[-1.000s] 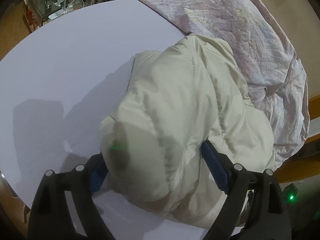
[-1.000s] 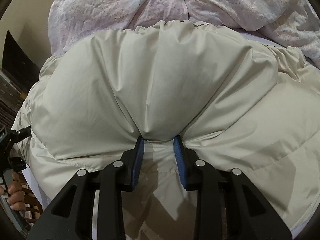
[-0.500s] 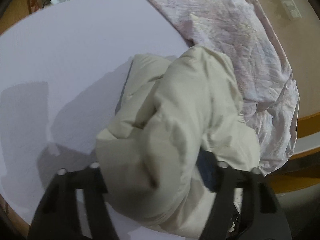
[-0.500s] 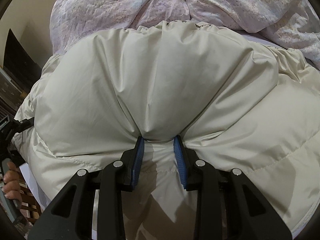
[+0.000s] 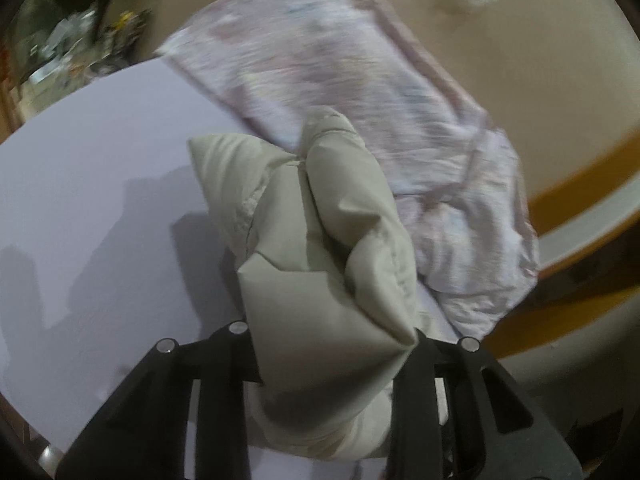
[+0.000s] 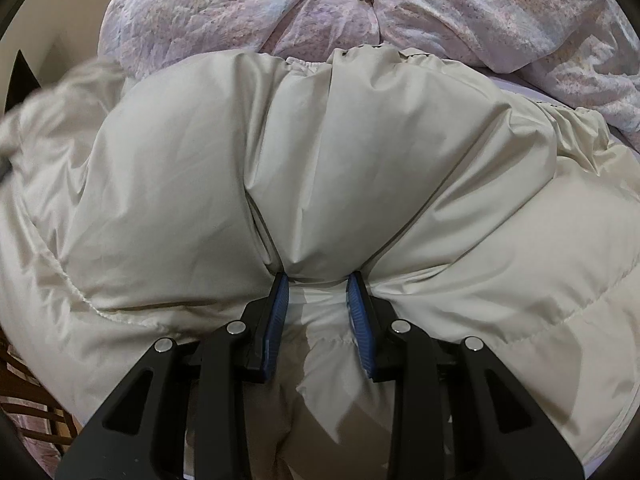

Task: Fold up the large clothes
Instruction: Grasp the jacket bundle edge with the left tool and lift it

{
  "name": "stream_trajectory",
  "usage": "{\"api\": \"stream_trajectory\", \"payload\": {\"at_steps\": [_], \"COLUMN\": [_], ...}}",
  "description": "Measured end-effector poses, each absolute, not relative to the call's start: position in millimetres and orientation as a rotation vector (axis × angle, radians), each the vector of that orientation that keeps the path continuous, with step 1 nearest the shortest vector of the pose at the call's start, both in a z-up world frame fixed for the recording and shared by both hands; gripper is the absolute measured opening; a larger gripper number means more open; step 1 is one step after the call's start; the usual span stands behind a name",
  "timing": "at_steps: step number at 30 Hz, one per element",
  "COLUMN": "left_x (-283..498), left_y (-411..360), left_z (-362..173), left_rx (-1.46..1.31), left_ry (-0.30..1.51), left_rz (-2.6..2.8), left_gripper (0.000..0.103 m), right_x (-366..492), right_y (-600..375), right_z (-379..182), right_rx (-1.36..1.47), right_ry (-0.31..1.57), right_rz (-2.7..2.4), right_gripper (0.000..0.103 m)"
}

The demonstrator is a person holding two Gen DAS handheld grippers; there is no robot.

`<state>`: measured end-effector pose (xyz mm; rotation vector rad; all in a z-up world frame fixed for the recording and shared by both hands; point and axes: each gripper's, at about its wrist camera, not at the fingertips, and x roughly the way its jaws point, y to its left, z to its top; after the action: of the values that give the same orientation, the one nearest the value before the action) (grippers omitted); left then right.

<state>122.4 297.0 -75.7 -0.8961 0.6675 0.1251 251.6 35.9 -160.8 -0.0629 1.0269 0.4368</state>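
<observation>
The right gripper (image 6: 318, 286) pinches a bunched fold of the cream jacket (image 6: 320, 160); its blue pads (image 6: 276, 316) press in from both sides, and creases fan out from the pinch. The padded cloth swells into a wide mound beyond the fingertips and fills most of that view, with a stitched seam running along its left side. Behind the mound lies a rumpled floral quilt (image 6: 440, 12), touching the jacket's far edge.

The left gripper (image 5: 332, 344) holds another part of the jacket (image 5: 320, 264), a thick wad wedged between its black fingers (image 5: 224, 364) and covering the pads (so the jaws stand fairly wide apart, clamped on the bulk). From there the wad stretches away from the camera, its far end resting on the white table (image 5: 100, 184), where it casts a shadow to the left. The quilt (image 5: 380, 100) lies just right of the jacket and drapes over the table's far right edge. Past the table's upper left rim sits blurred clutter (image 5: 72, 52), too smeared to identify. This view is motion-blurred overall.
</observation>
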Motion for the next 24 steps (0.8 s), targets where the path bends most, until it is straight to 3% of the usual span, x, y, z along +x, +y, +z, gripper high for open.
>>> {"api": "stream_trajectory", "payload": {"at_steps": [11, 24], "left_x": [149.6, 177.4], "left_y": [201.2, 103.8], "left_z": [-16.2, 0.8], "left_rx": [-0.694, -0.532], "left_ry": [0.613, 0.658], "left_rz": [-0.137, -0.292], "left_gripper": [0.030, 0.036], "right_x": [256.2, 261.6], "right_y": [31.7, -24.1], "right_z": [-162.0, -143.9], "right_rx": [-0.050, 0.092], "right_ry": [1.032, 1.107], "right_rz": [0.441, 0.505], "right_gripper": [0.033, 0.033]}}
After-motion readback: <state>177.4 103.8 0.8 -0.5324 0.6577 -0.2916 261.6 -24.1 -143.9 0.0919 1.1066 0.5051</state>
